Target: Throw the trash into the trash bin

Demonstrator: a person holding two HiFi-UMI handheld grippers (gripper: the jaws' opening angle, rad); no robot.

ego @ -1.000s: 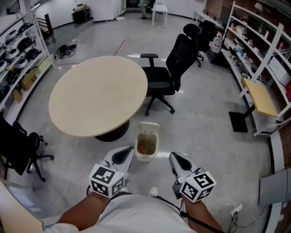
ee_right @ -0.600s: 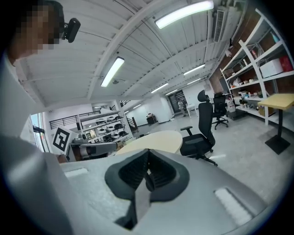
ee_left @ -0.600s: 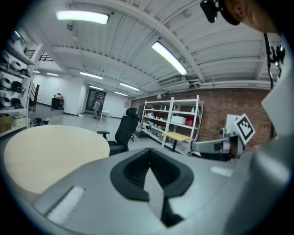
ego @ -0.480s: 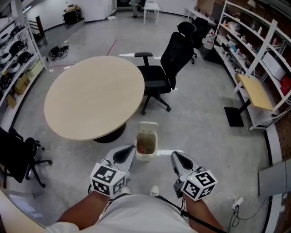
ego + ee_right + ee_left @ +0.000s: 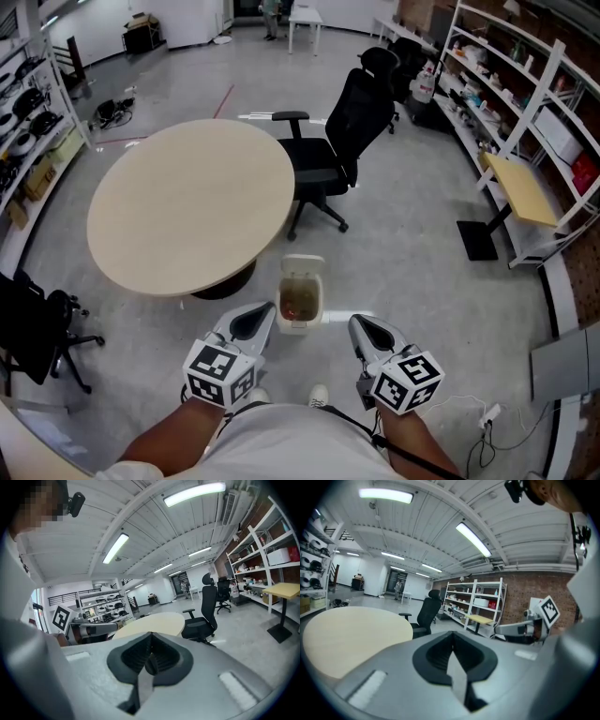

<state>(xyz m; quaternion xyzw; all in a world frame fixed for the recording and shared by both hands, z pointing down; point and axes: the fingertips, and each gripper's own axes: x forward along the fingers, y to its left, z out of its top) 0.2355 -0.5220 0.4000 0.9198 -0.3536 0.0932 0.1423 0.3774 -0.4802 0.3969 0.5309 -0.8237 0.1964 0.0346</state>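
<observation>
Head view: the left claw and the right claw hover side by side over the floor. The trash bin stands on the floor just ahead of them, in the gap between the two.
Left claw: its jaws are pressed together with nothing between them, which the left gripper view shows plainly.
Right claw: its jaws are closed tight as well, and it carries nothing.
Just changed: almost nothing. Both claws sit where they were a second ago, and neither has opened. Only the camera has swung a touch, so the counter and the chair have slid a little in the picture.
Trash bin: the lid is up and the mouth is open, and it has the same spot ahead of the claws as before.
Inside the bin: some reddish-brown stuff lies there, but it is too small to tell what it is.
Counter: it lies ahead of the left claw and off to that claw's left, beyond the bin, and its top is bare.
Trash: there is none at either claw and none on the counter. The stuff in the bin is probably it.
Meaning for the task: with both claws empty and idle by an open bin that has something in it, the throw looks already done.
</observation>
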